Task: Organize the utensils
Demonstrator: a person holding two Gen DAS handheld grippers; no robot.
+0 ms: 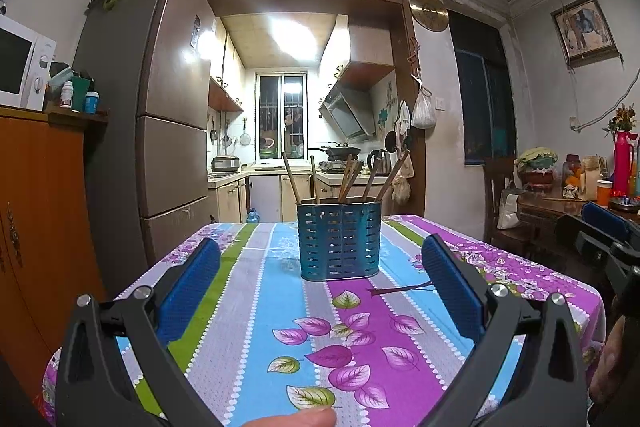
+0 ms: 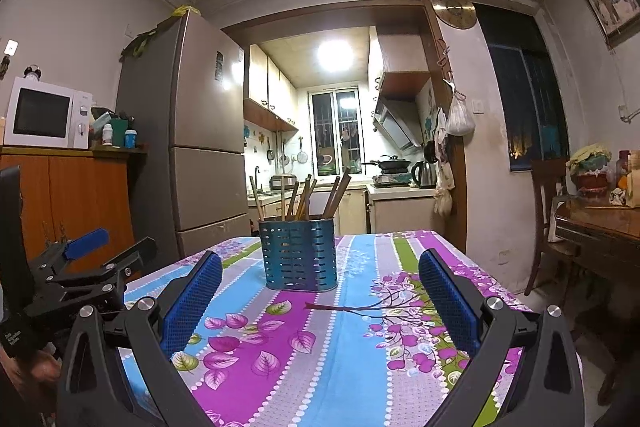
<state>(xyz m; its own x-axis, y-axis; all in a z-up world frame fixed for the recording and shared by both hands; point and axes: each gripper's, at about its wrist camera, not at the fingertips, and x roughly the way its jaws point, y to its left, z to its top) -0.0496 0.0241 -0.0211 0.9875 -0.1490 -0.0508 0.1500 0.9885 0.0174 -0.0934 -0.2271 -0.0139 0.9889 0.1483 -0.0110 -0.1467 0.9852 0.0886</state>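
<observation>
A blue perforated metal utensil holder [image 1: 339,239] is standing upright on the desk [image 1: 248,315], which is wearing a striped cloth printed with purple leaves and blossoms. Several wooden chopsticks [image 1: 352,177] are sticking out of the holder's top, leaning apart at different angles, two toward the left and the others toward the right. One more dark chopstick [image 1: 402,289] is lying flat on the cloth just beside the holder's base, on its right and a little nearer the cameras, not touching it.

The left claw [image 1: 320,279] is hovering over the near part of the desk with its blue-padded fingers [image 1: 188,291] spread wide, gripping nothing; the holder is showing between them, further back. A thumb tip [image 1: 300,419] is peeking in at the bottom edge of the left wrist view.

The right claw [image 2: 320,291] is likewise gaping wide and carrying nothing, its blue pads [image 2: 448,301] framing the holder [image 2: 298,253] and the loose chopstick [image 2: 346,309], which is lying between the fingers in that view, ahead of the pads. The bunch of chopsticks [image 2: 304,193] is rising from the holder there too. The left claw's body [image 2: 88,267] is appearing at the left side of the right wrist view, beside the desk edge [image 2: 288,359].

A tall fridge [image 1: 168,115] and a white microwave [image 2: 48,113] on an orange cabinet are standing behind the desk, with a lit kitchen beyond
</observation>
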